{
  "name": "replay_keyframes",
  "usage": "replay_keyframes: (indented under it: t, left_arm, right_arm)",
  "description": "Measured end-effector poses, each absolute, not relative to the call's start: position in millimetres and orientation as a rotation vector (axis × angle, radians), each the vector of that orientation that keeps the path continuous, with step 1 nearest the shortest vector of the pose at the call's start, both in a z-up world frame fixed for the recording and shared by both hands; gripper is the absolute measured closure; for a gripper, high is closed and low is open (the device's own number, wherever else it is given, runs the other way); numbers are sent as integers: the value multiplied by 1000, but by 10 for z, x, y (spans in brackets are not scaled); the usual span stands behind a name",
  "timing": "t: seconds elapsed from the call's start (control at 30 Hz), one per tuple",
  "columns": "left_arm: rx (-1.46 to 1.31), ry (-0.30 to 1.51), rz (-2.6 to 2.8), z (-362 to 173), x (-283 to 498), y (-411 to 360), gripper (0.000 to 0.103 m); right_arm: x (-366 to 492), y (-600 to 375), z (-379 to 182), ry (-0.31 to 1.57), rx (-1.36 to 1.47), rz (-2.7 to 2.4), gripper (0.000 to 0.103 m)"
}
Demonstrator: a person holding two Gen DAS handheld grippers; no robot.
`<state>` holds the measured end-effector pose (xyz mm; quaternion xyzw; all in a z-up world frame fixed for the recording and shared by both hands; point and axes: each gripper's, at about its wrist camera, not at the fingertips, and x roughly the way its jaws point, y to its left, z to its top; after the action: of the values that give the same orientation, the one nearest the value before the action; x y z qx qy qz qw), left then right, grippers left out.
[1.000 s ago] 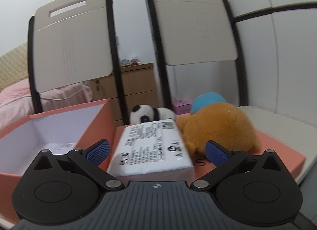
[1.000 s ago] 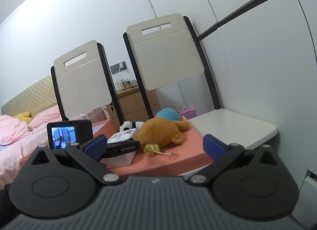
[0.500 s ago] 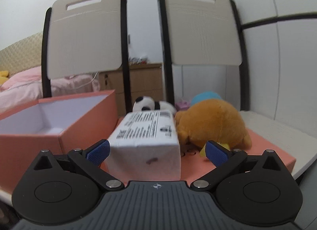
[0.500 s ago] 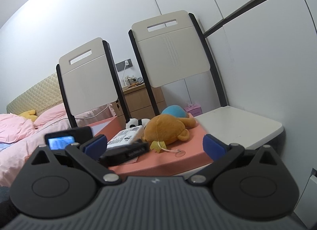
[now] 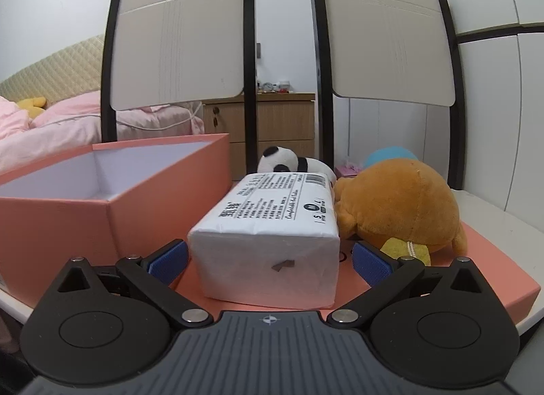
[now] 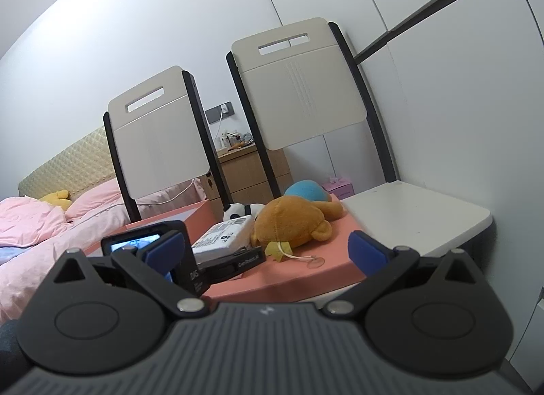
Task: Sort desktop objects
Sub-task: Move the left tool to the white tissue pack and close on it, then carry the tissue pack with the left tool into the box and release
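The left claw (image 5: 268, 260) gapes wide around the near end of the tissue pack (image 5: 272, 221), the bear (image 5: 397, 208) just right; the right claw (image 6: 267, 250) hangs wide, empty.

The tissue pack (image 5: 272, 225) hides most of the panda toy (image 5: 289, 165). The orange plush (image 5: 397, 204) covers nearly all of the blue toy (image 5: 391, 155). The print on the pack is too small to read. The open box (image 5: 112, 211) is cut off at the left edge.

Left tool (image 5: 268, 260) level, jaws spread wide, right tool (image 6: 263, 254) likewise agape, holding nothing
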<state>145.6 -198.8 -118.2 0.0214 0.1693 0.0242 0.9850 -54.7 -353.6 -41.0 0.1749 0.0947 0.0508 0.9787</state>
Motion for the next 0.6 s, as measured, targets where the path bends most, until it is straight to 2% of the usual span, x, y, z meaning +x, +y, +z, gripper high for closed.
replay_keyframes:
  t: [0.27, 0.6]
  left_arm:
    - [86, 293, -16, -1212, 1378, -2018, 0]
    - [90, 342, -20, -1201, 1644, -2077, 2]
  right_arm:
    - [-536, -3533, -416, 195, 353, 106, 0]
    - [-493, -3528, -451, 220, 335, 84, 0]
